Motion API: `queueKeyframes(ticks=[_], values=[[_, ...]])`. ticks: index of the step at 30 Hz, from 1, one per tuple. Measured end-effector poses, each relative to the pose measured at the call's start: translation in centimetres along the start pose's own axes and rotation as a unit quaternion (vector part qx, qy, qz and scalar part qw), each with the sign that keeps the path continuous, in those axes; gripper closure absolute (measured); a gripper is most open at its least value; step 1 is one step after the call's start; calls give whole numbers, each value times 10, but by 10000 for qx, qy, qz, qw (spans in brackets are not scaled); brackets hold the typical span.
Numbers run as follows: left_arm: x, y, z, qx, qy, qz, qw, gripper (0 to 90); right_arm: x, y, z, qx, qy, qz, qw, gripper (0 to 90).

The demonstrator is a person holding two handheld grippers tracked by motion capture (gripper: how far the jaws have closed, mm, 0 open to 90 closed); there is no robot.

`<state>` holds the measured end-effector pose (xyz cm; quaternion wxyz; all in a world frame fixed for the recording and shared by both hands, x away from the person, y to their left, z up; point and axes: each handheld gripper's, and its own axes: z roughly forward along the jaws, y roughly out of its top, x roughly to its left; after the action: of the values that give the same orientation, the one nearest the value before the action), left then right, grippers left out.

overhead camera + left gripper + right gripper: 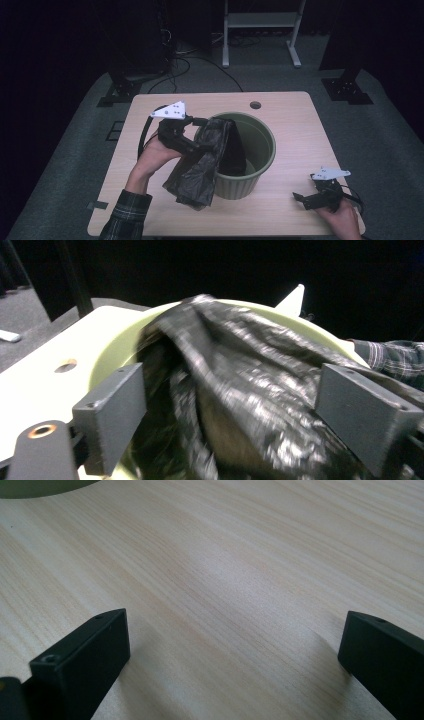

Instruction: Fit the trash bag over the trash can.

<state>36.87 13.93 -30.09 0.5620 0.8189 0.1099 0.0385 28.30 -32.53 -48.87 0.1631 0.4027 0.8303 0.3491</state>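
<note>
Black crinkled plastic bag [202, 162] drapes over the near-left rim of a ribbed olive-green round bin [260, 150] at frame centre on the pale wooden table [290, 110]. Left gripper [200, 131] hangs at the rim, jaws spread wide around the bag. At lower right, the right gripper [300, 197] rests wide open.

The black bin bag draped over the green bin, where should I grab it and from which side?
Probably grip the black bin bag at the bunched fold lying over the near-left rim of the green bin, coming from the left with the left gripper. There the film is gathered thick and raised off the rim, so open jaws can straddle it, as they do in the left gripper view.
</note>
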Motion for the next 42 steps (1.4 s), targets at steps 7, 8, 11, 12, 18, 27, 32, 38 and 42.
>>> queueKeyframes(ticks=[7,8,11,12,18,27,32,38,42], values=[[-1,-10,-25,-236,184,-85,9995,76,0,0,0,-2,-11,13,10000,0],[-2,-11,-29,-247,217,-85,9994,76,0,0,0,2,-12,13,10000,0],[-6,-14,-42,-288,305,-56,9991,76,0,0,0,3,-18,17,10000,0],[-7,-16,-46,-301,332,-46,9990,76,0,0,0,1,-21,21,10000,0],[-16,-26,-67,-308,452,-13,9985,77,0,0,0,2,-30,32,10000,0],[-29,-53,-95,-349,677,-106,9970,77,0,0,0,4,-41,48,10000,0],[-35,-69,-115,-441,837,-244,9952,77,0,0,0,3,-47,51,10000,0],[-41,-88,-133,-511,933,-308,9938,77,0,0,0,0,-61,66,10000,0],[-44,-98,-142,-544,992,-366,9929,77,-1,1,0,1,-68,69,10000,0]])
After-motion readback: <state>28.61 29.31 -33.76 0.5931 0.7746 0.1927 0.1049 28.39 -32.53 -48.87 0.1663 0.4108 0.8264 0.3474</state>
